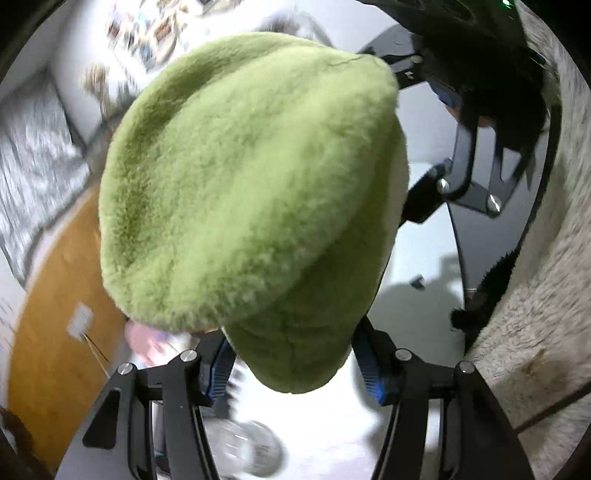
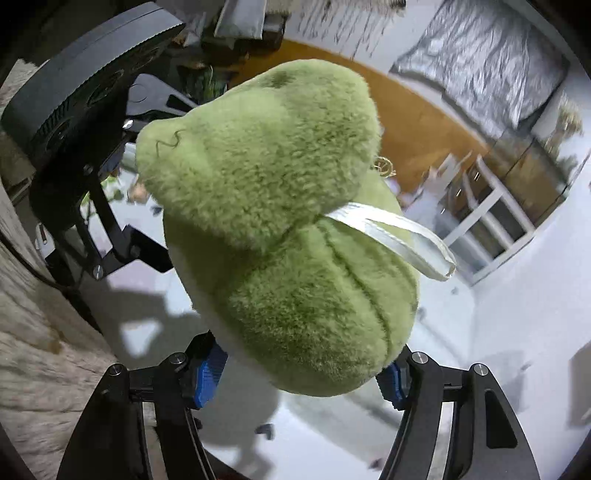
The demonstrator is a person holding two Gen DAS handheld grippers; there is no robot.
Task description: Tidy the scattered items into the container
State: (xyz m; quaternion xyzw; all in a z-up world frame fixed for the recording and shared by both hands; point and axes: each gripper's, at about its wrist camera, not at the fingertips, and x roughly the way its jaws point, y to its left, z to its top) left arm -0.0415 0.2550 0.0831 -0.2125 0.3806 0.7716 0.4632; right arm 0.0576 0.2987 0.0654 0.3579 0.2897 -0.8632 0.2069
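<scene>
left gripper (image 1: pixel 295 369): half-spread, blue pads clamping fuzzy green plush toy (image 1: pixel 255 177) | right gripper (image 2: pixel 299 373): pads pinching same toy's lower end

We see the green plush toy (image 1: pixel 255 177) fill the left wrist view and hide most of the floor behind it. The pictures on the wall (image 1: pixel 147 29) blur past reading. In the right wrist view, the white shelf (image 2: pixel 491 221) smears, its contents unreadable.
</scene>
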